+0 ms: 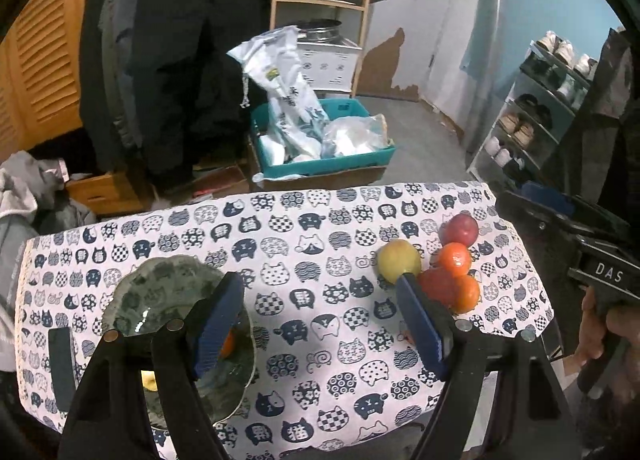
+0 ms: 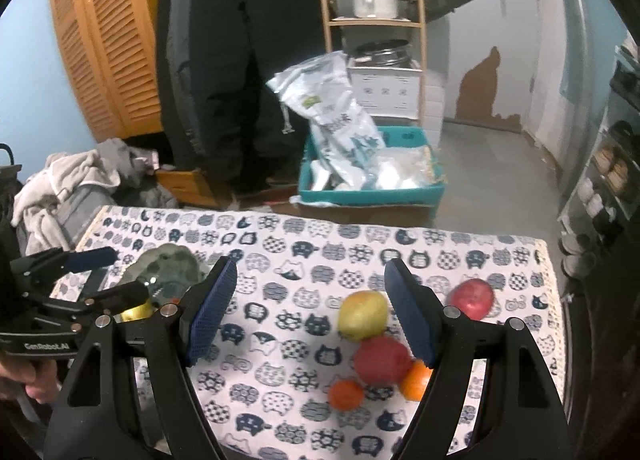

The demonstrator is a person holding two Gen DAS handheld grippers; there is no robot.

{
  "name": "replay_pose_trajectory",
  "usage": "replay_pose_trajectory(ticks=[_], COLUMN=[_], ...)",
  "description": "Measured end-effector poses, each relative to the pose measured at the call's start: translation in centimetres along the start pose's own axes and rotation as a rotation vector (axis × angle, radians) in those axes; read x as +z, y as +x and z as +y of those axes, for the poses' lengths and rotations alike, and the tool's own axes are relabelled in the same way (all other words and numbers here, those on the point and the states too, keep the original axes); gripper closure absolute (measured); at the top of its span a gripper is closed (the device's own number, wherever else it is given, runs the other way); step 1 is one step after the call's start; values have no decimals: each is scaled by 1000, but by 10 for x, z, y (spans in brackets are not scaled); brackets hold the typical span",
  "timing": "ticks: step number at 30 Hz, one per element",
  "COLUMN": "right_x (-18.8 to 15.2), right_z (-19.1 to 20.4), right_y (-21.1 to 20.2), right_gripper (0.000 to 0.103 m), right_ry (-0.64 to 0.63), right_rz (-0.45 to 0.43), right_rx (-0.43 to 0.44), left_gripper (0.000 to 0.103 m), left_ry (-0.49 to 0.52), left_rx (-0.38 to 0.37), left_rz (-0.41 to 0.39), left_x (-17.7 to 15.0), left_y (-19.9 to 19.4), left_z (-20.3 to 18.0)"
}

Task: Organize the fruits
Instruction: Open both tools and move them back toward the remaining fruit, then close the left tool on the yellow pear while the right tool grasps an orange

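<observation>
Work surface: table covered in a white cloth printed with navy cat faces (image 1: pixel 304 260), filling the lower half of both views; it serves as the sorting area.
Destination: dark green glass plate with a scalloped rim (image 1: pixel 160 284), lower left of the left wrist view; it already carries a small orange fruit (image 1: pixel 227 344) and a yellow fruit (image 1: pixel 150 380), both partly hidden behind the gripper frame, so it is judged to be the collection point.
Remaining fruit: a tight cluster at right centre of the left wrist view, well apart from the plate, comprising a yellow-green apple (image 2: pixel 363 315), a dark red apple at the far side (image 2: pixel 472 297), a red round fruit (image 2: pixel 382 360) and two small orange mandarins (image 2: pixel 346 394), the red fruit and mandarins touching.
Left gripper (image 1: pixel 320 320): tongs spread, nothing between the blue ribbed pads; it sits over the plate side, empty.
Right gripper (image 2: pixel 310 312): tongs spread, pinching nothing; its right pad overlaps the cluster in the picture, contact not determinable.
Task status: judged partly done; five fruits remain on the cloth.
Next move: judged to be a grasp on an outer fruit of the cluster, since the packed ones may roll when neighbours are disturbed.
</observation>
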State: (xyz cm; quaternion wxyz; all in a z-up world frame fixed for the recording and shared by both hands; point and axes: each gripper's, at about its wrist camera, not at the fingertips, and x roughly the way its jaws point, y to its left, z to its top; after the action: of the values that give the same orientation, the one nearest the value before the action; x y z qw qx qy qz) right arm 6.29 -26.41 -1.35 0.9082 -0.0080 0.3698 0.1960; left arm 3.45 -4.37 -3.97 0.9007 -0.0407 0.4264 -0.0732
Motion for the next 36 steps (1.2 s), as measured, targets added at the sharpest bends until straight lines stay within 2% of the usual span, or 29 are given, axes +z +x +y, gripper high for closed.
replay_pose_trajectory(ticks=[20,29,36], right_x=[-25,-52,-83], right_z=[-62,-94,-125], right_y=[11,43,77], right_gripper=[26,26,26], right_ry=[76,114,170], right_rz=[56,151,268], right_rx=[-88,-173,-208], left_gripper=[23,23,23], left_ry=[68,93,119], left_rx=[-19,-20,-9], left_rz=[54,111,148], left_x=[6,-4,-12], left_y=[44,79,105], left_z=[-39,-49,-58])
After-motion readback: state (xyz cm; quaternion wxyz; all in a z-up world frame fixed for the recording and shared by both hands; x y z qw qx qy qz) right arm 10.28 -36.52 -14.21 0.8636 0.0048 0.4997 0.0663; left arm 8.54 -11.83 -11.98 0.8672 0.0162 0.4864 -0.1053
